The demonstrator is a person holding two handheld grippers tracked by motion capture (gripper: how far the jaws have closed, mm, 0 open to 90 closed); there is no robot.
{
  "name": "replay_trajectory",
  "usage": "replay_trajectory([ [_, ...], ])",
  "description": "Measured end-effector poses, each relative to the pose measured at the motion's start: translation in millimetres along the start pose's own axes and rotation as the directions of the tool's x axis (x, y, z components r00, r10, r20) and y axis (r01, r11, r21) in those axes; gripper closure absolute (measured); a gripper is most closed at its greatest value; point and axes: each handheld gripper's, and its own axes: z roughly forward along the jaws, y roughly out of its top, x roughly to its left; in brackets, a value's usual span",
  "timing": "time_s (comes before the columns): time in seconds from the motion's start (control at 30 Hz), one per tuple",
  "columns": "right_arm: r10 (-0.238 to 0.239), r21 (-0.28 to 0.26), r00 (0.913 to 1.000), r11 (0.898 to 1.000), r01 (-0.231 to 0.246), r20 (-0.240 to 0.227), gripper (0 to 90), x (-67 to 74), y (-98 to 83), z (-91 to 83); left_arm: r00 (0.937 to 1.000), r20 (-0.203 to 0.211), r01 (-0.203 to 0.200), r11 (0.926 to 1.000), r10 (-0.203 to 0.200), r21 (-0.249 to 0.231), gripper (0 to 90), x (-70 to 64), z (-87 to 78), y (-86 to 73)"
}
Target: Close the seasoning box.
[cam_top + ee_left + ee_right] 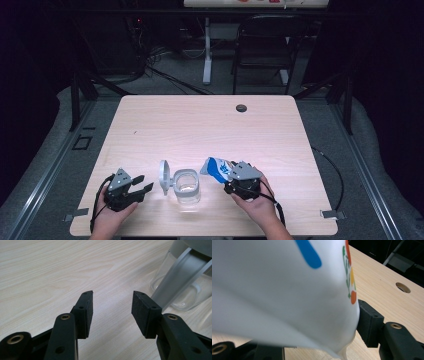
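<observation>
A clear glass jar (pixel 187 189) stands near the table's front edge, its hinged lid (pixel 164 176) swung open to its left; something pale lies in its bottom. My right gripper (pixel 227 176) is shut on a white and blue bag (pixel 216 169), which is tilted with its top end toward the jar's mouth. In the right gripper view the bag (pixel 282 290) sits between the jaws of that gripper (pixel 317 332), hiding the left one. My left gripper (pixel 146 182) rests left of the jar, open, nothing between its pads (pixel 112 307). The jar (pixel 200 292) stands just beyond its right jaw.
The light wooden table (pixel 200 125) has a round cable hole (pixel 241 108) at its far side. Behind the table stand a dark chair (pixel 265 45) and a white desk leg (pixel 207 50). A person's hands hold both grippers at the front edge.
</observation>
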Motion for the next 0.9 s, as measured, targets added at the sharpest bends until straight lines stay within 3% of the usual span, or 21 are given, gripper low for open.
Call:
replay_trajectory([
  [0.9, -0.107, 0.065, 0.9932, 0.992, 0.104, 0.047, 43.3, -0.4, 8.5, 12.6, 1.0000, 0.000, -0.002, 0.9999, 0.002, 0.011, 52.6, -1.6, 3.6, -0.2],
])
